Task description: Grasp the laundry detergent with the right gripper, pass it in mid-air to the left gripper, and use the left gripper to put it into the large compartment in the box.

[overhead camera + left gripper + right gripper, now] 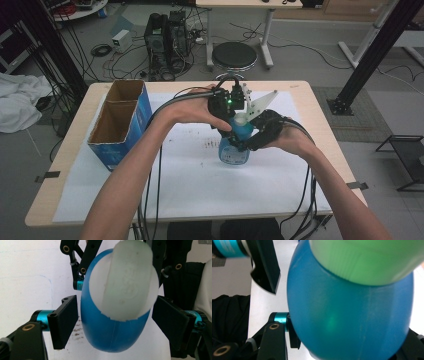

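The blue bottle (352, 315) hides the right gripper's pads.

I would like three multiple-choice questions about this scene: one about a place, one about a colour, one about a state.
1. Where does the cardboard box stand?
A. at the table's left side
B. at its right side
C. on the floor

2. What colour is the bottle body?
A. red
B. blue
C. yellow

3. How do the left gripper fingers stand?
A. pressed on the cap
B. either side of the bottle, gaps showing
C. far from the bottle

Answers:
1 A, the high view shows it left of the hands.
2 B, blue in every view.
3 B, the left gripper view shows gaps beside both fingers.
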Available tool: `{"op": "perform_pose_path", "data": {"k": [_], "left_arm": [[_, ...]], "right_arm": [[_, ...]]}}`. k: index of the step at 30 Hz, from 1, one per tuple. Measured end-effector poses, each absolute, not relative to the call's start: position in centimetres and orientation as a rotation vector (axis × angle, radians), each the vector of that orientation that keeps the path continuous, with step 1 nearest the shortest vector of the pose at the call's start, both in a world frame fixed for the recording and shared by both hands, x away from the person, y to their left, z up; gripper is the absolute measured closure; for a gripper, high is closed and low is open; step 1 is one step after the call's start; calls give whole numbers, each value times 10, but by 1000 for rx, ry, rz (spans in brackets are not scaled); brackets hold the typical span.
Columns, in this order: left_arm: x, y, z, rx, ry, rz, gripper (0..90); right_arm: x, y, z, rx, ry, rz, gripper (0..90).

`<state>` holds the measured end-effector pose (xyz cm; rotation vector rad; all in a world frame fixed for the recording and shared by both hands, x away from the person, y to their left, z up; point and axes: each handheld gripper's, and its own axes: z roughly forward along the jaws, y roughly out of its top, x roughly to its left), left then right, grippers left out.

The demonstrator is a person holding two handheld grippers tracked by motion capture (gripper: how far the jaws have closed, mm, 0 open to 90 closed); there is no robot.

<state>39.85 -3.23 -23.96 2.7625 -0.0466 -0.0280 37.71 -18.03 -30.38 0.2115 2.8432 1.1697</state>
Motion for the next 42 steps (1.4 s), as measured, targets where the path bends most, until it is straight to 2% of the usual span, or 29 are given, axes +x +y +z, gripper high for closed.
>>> {"op": "perform_pose_path", "data": {"k": [4, 5, 6, 17, 31, 33, 35, 36, 42], "left_arm": [[399, -33, -240, 2758, -42, -28, 234], [399, -34, -240, 2758, -39, -28, 234], [399, -34, -240, 2761, -40, -22, 235], [399, -33, -240, 2747, -39, -29, 285], [399, -31, -240, 2739, -42, -29, 300], [399, -31, -240, 2736, -42, -31, 302], [398, -32, -239, 2734, -47, -29, 310], [398, -32, -239, 2733, -45, -34, 341], [398, -33, -240, 2738, -55, -31, 342]], "right_arm": [[378, -180, -304, 213, 2843, 1165, 448], [387, -176, -306, 20, 2753, 1235, 448], [387, -175, -307, 6, 2747, 1240, 448], [387, -175, -307, 14, 2752, 1245, 448], [386, -175, -307, 28, 2761, 1241, 448], [379, -177, -305, 159, 2824, 1189, 447], [385, -175, -307, 46, 2769, 1233, 448], [385, -174, -307, 49, 2771, 1235, 448], [387, -174, -307, 12, 2758, 1249, 448]]}}
